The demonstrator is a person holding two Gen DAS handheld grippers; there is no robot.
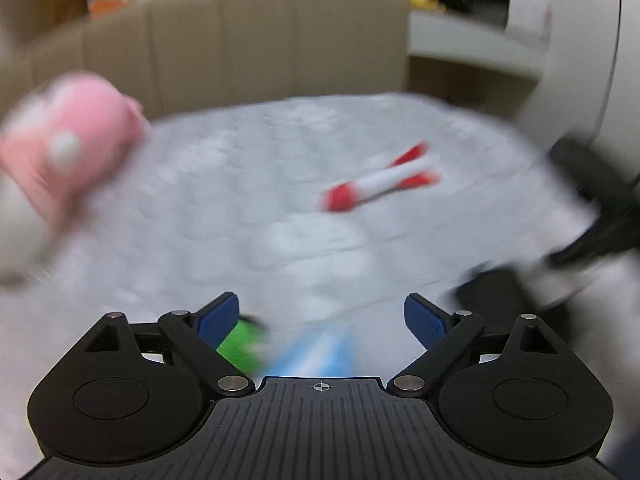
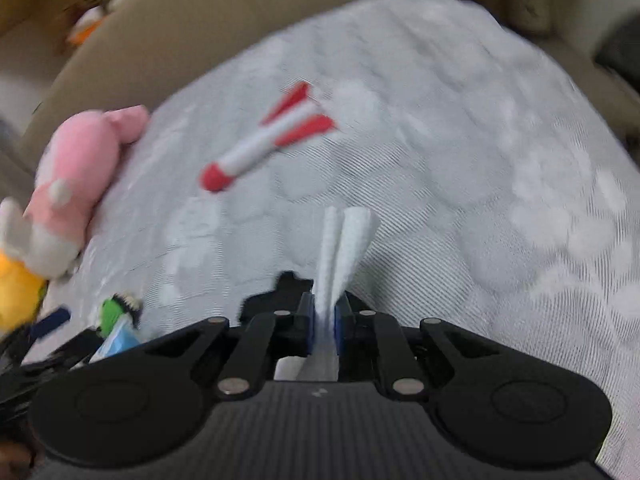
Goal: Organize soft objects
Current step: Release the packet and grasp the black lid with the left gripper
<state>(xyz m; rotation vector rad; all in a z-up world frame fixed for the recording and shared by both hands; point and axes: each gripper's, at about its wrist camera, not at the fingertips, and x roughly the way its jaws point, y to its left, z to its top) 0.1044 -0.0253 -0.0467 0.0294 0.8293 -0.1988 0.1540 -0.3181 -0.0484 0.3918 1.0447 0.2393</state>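
White knitted cloth (image 2: 340,248) sits low at centre of the right wrist view, pinched tight between the right gripper (image 2: 324,320) jaws, its folded end sticking up over the pale grey bedspread (image 2: 480,160). Above it, mid-frame, lies the red-and-white rocket toy (image 2: 264,140), well apart. The pink plush (image 2: 80,168) rests at the left edge, beside a yellow toy (image 2: 16,292). In the left wrist view, the left gripper (image 1: 322,316) jaws spread wide and empty above a green-and-blue toy (image 1: 280,352).

A home bedroom: quilted grey bedspread (image 2: 440,160), padded beige headboard (image 1: 240,40), plush toys (image 2: 80,168) on top.
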